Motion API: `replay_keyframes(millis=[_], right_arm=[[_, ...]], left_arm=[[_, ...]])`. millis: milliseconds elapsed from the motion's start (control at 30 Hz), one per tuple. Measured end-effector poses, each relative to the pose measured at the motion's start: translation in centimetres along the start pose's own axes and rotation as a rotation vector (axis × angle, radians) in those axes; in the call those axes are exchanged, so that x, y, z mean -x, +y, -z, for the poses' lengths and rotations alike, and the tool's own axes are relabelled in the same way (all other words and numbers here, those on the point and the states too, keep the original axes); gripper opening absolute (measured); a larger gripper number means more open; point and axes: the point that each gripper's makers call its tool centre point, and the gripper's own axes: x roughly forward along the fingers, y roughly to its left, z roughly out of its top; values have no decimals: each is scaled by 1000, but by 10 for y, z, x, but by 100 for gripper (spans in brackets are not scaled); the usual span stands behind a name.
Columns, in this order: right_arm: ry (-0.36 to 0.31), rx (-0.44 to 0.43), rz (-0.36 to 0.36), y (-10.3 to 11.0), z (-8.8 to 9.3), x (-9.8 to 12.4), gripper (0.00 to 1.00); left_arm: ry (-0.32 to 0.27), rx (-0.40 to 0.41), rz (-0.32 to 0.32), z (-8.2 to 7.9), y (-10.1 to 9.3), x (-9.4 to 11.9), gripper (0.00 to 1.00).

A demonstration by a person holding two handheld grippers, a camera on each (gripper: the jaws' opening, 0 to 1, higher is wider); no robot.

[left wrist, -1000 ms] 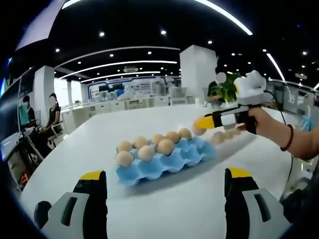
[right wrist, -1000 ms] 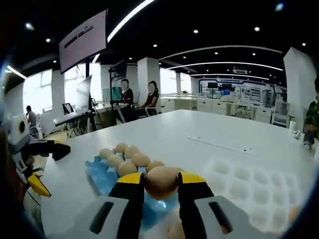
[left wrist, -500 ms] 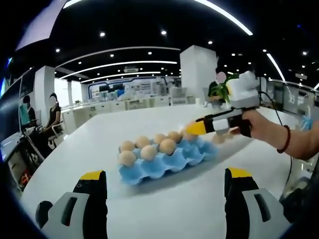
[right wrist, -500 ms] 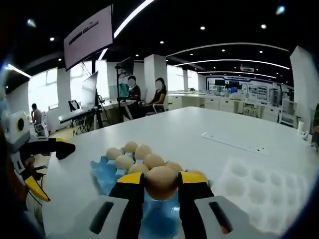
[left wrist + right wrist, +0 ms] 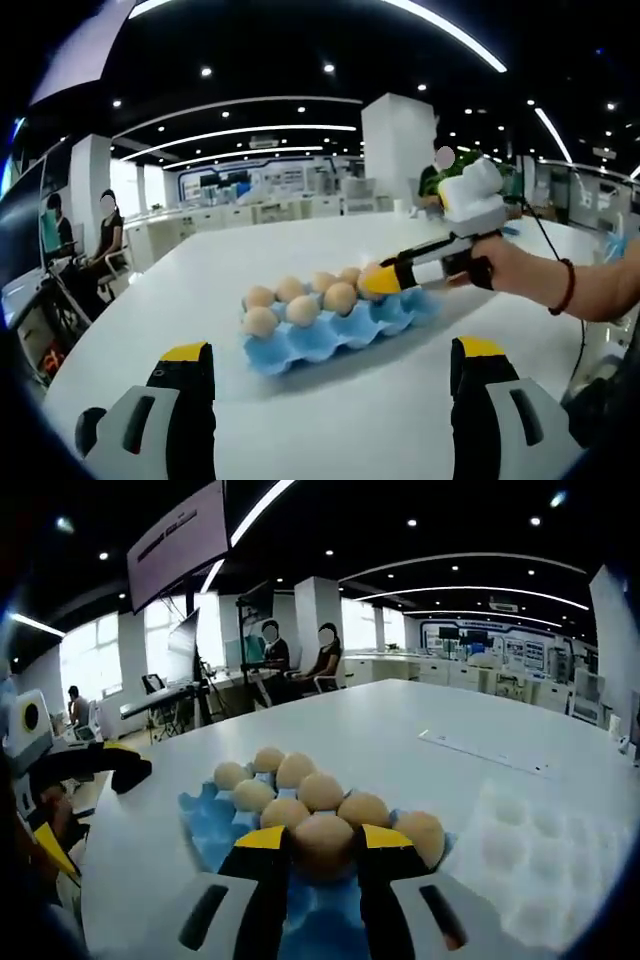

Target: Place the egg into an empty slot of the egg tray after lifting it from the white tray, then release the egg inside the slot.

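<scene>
**Egg carried over the egg tray, not yet released**

Left hand-held gripper (image 5: 330, 365): jaws spread wide apart, nothing between them, hanging low over the white tabletop (image 5: 180, 300), idle and near the blue egg tray (image 5: 340, 325).

Egg tray: holds several eggs along its far side; the near row of cups looks empty in the left gripper view.

Right hand-held gripper (image 5: 322, 848): clenched on the egg (image 5: 322, 842), which sits pinched between the yellow jaw tips. In the left gripper view its tips reach the right end of the egg tray, low over the cups. In the right gripper view the egg hangs directly above blue cups, just in front of the eggs already seated.

White tray (image 5: 540, 850): lies to the right of the egg tray, its visible dimples empty.

Progress, as judged: lift and transfer are done. Remaining: lower the egg into an empty cup, then open the jaws. I cannot tell whether the egg already touches a cup.
</scene>
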Motion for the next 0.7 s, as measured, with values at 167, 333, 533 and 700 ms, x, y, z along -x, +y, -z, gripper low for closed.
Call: replay_keyframes(millis=[167,333,533,700], right_arm=[[19,12,13,-1,7,-3,28],[21,3,9,-1,10,-3,28],[25,50,-10,2,9,-1,34],[31,95,6,2,8,2,42]], left_arm=[[2,0,4,0,0,-1,100],[6,6,3,1,1,-1,100],[24,10,1,3,1,-1,100],[54,-5,-6,7,3,-1,100]])
